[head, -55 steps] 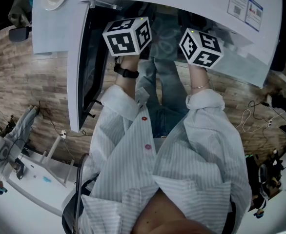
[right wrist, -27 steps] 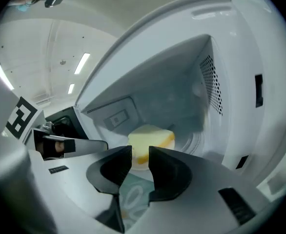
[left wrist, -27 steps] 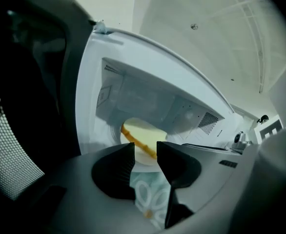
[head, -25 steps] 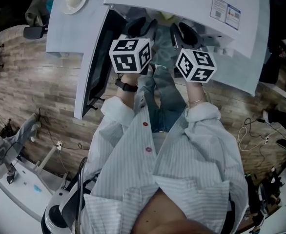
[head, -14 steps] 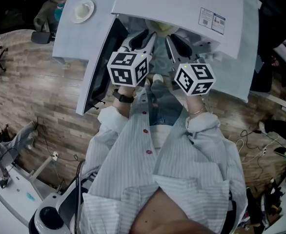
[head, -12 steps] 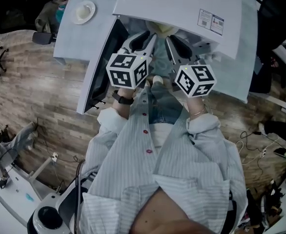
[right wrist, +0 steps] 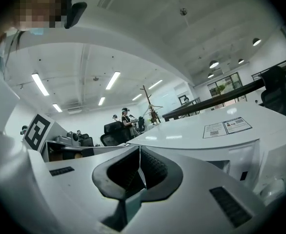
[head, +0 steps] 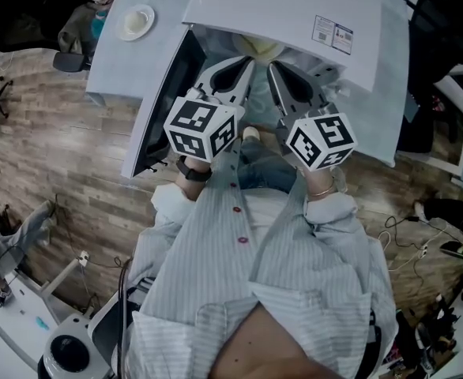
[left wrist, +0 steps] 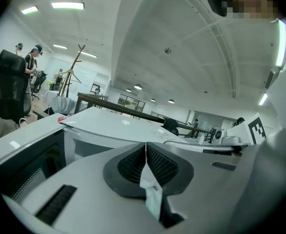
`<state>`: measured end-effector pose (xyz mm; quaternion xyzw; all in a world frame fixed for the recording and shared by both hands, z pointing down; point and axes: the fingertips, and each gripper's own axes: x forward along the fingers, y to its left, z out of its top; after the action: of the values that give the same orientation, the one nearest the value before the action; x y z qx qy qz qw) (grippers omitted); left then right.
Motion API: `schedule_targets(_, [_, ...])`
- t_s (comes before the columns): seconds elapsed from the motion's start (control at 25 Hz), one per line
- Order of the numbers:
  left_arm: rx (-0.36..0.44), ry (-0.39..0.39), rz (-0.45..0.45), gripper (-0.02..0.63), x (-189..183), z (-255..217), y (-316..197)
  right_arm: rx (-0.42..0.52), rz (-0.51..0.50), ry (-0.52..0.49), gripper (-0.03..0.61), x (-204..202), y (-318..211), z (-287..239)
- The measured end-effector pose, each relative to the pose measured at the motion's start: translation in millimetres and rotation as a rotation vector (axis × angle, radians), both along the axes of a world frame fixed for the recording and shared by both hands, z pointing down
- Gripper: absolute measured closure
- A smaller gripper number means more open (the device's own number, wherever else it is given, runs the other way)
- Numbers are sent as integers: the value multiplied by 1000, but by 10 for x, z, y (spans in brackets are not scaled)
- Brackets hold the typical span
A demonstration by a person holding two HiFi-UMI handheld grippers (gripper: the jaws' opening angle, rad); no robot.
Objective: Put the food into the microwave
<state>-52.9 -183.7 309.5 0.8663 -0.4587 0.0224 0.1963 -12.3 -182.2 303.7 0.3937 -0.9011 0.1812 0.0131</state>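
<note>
1. Head view. The microwave (head: 287, 14) stands with its door (head: 162, 101) swung open to the left. A pale yellow item (head: 259, 47), apparently the food, lies inside the cavity, just ahead of both gripper tips. Its long axis cannot be told. The left gripper (head: 247, 61) and the right gripper (head: 272, 65) point side by side at the opening, about equally near the food, and neither touches it.
2. Left gripper view. The left gripper (left wrist: 146, 155) has just been closing its jaws. They now meet pad to pad with nothing between them. The microwave (left wrist: 109, 128) lies ahead and slightly left, with the open door (left wrist: 21, 165) at far left. The food is hidden here.
3. Right gripper view. The right gripper (right wrist: 139, 160) also has its jaws together and holds nothing. The microwave (right wrist: 221, 130) lies ahead and to the right. The food appears already placed, so the next move probably concerns the door, which is on the left gripper's side.
</note>
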Motion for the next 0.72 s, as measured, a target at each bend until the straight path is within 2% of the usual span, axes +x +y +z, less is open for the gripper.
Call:
schedule_targets(0.52, [-5,56,29,604,64,-67,107,6,31,-31,546,173,47,-67])
schedule_targets(0.72, [1,49,32,604,63,-70,94,-8,28,-38,546,160,37,-26])
